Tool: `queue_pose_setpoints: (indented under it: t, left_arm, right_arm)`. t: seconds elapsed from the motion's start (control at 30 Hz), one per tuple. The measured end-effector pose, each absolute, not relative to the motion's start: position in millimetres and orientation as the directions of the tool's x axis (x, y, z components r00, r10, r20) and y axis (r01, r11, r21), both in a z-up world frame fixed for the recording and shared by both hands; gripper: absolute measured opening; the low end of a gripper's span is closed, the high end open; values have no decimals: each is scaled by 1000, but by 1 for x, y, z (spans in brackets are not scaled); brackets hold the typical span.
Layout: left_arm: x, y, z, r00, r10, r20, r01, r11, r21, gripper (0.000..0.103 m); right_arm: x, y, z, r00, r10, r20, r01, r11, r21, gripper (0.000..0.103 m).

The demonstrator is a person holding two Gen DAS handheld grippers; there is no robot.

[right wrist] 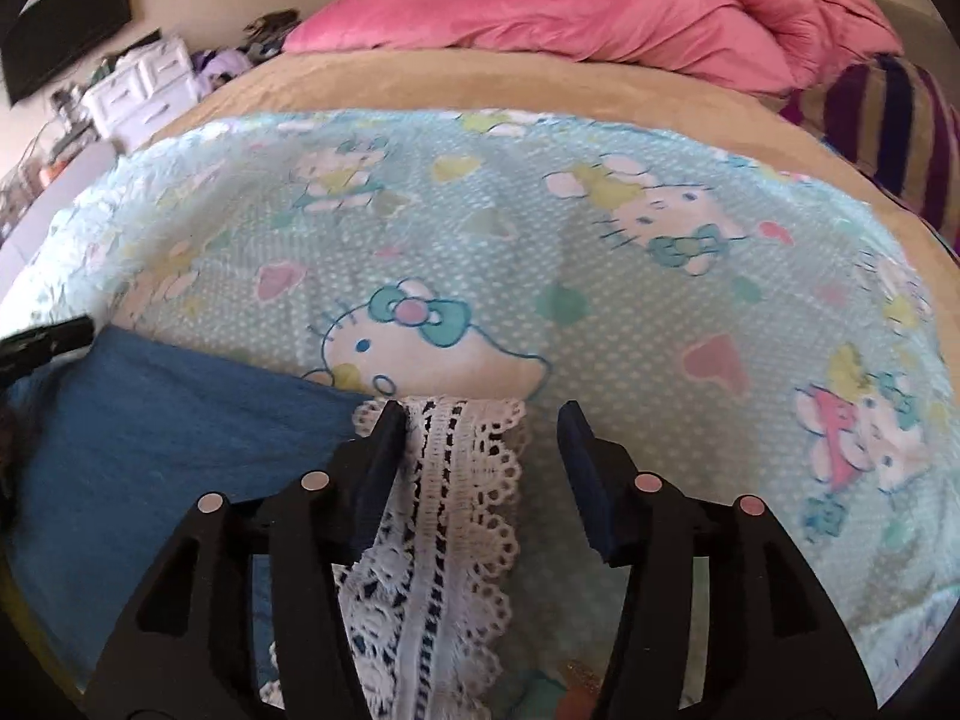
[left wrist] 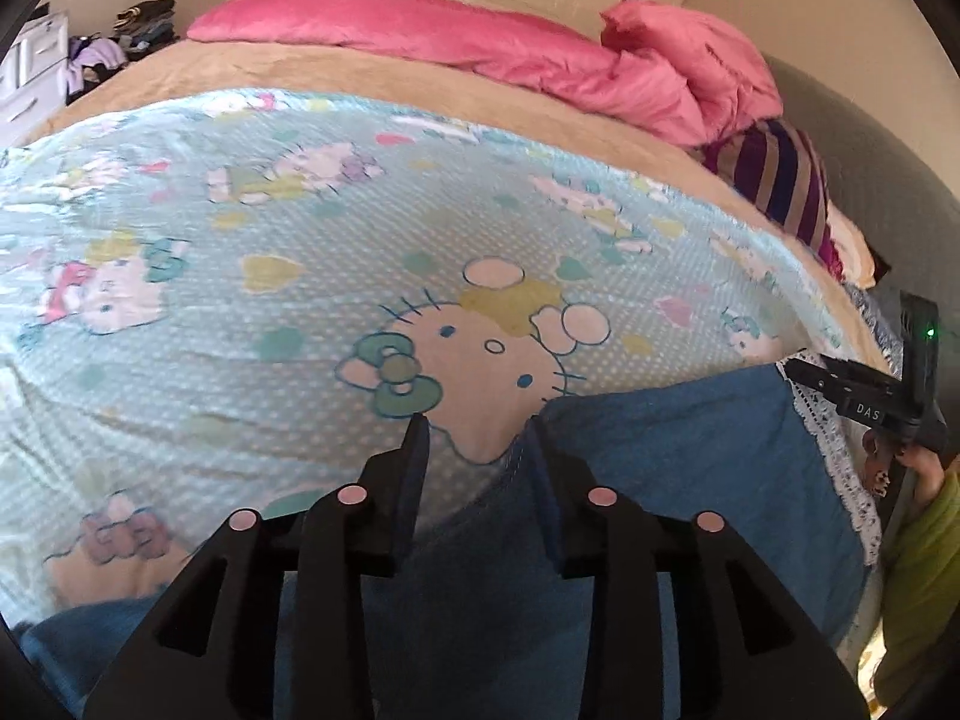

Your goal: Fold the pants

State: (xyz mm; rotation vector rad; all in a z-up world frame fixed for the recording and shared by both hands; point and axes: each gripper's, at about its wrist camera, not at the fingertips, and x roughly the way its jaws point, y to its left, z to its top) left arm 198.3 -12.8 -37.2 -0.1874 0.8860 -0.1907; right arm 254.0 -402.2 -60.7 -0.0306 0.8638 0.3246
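Blue pants (left wrist: 678,468) with a white lace hem (left wrist: 831,456) lie flat on a light-blue cartoon-cat blanket (left wrist: 300,240) on the bed. My left gripper (left wrist: 477,426) is open, its fingers over the pants' left far corner. My right gripper (right wrist: 480,414) is open over the lace hem (right wrist: 444,516), with the blue cloth (right wrist: 150,450) to its left. The right gripper also shows at the right edge of the left wrist view (left wrist: 864,396). The left gripper's tip shows at the left edge of the right wrist view (right wrist: 48,339).
A pink duvet (left wrist: 480,42) is bunched at the far side of the bed. A striped pillow (left wrist: 786,180) lies at the right. White drawers (right wrist: 144,90) and clutter stand beyond the bed's left side. Wardrobes line the back wall.
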Motion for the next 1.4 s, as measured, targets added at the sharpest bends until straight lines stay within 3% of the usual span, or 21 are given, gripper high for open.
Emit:
queue_pose_setpoints:
  t: [0.07,0.37,0.47,0.67,0.83,0.93,1.0,1.2,1.4]
  left_arm:
    - [182,-8,-27,636,-243,-732,89,966,-243,53]
    - [92,-7,-23,616,-282,-736,167,959,-227,61]
    - [71,-12,-33,584,-282,-761,185,959,-214,71]
    - [61,-13,-47,563,-218,-797,149,976,-162,71]
    - [60,-22,-52,559,-177,-810,159,982,-104,78]
    - [59,-27,-53,558,-158,-815,166,983,-77,80]
    - [59,-28,-52,558,-157,-815,165,983,-77,80]
    - [58,-27,-53,555,-153,-817,157,985,-78,80]
    - [59,-26,-55,551,-154,-820,154,985,-82,80]
  right_arm:
    - [239,-412,-51,618,274,-737,-276,953,123,50]
    - [140,-454,-55,531,410,-741,-233,912,338,52]
    - [123,-456,-65,490,441,-752,-205,897,392,52]
    - [115,-448,-78,461,419,-782,-164,907,389,52]
    - [114,-436,-83,433,448,-782,-196,894,404,52]
    - [111,-428,-84,428,449,-784,-220,893,392,45]
    - [112,-428,-84,417,483,-770,-240,876,420,25]
    - [104,-421,-69,448,433,-782,-268,900,345,20]
    - [102,-419,-66,455,262,-851,-263,953,153,19]
